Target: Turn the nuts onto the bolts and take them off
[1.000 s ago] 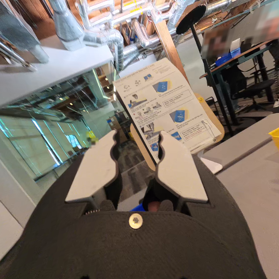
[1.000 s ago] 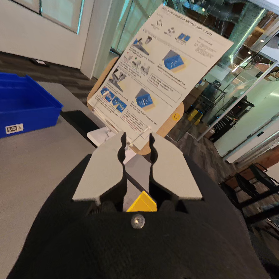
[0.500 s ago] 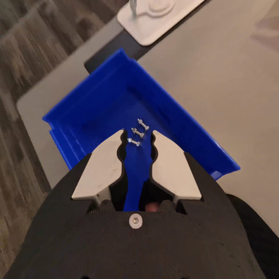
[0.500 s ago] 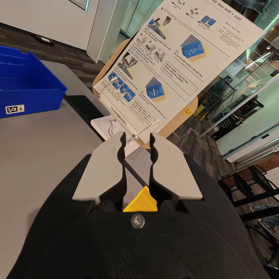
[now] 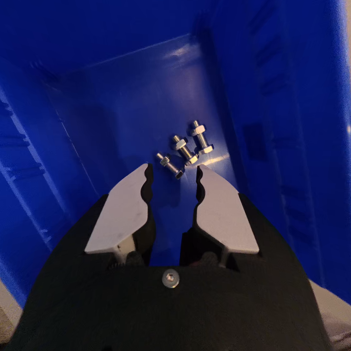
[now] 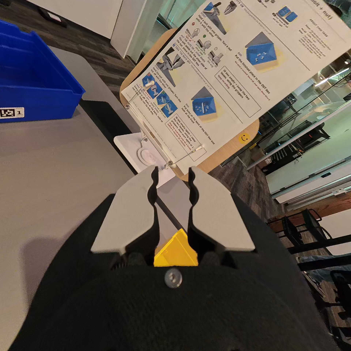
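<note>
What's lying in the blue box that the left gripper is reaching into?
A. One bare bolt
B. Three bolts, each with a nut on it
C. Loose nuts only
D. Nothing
B: three bolts lie side by side on the floor of the blue box, each with a nut threaded on, just beyond the open left gripper.

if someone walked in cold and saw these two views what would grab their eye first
In the left wrist view, three small silver bolts with nuts threaded on lie side by side on the floor of a deep blue plastic bin, just ahead of the open left gripper. In the right wrist view, a large white illustrated instruction sheet stands tilted on a stand beyond the open right gripper, with a yellow plastic bin's corner peeking between its fingers.
</note>
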`<state>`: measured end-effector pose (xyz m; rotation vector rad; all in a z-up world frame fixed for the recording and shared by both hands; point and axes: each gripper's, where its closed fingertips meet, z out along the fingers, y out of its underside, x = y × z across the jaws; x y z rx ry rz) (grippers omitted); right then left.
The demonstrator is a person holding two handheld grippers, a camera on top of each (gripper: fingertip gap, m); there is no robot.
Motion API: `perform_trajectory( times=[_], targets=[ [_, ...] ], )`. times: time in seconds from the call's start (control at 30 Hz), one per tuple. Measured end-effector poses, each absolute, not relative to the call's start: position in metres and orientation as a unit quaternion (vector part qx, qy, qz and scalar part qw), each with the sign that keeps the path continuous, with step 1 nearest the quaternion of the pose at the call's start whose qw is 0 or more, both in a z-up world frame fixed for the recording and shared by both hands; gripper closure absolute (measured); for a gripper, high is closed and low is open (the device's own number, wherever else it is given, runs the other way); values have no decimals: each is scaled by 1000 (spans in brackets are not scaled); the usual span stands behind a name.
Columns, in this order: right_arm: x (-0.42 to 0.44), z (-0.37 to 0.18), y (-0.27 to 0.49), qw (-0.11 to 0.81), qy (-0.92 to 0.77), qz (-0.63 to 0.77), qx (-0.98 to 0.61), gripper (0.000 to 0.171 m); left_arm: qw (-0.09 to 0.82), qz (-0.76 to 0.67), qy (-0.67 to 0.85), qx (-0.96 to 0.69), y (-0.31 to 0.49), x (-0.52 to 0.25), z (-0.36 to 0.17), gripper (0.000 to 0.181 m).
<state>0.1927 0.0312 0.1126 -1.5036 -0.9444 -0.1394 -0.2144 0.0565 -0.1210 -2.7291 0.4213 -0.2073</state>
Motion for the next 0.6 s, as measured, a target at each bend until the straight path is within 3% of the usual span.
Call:
perform_trajectory(
  times=[0.03, 0.6],
  targets=[
    [192, 112, 31, 627, -415, -63, -656, 140, 182, -72, 140, -971, 58, -216, -125, 138],
    [180, 93, 30, 588, -461, -95, -658, 141, 140, -99, 94, -981, 61, -221, -150, 161]
  ],
)
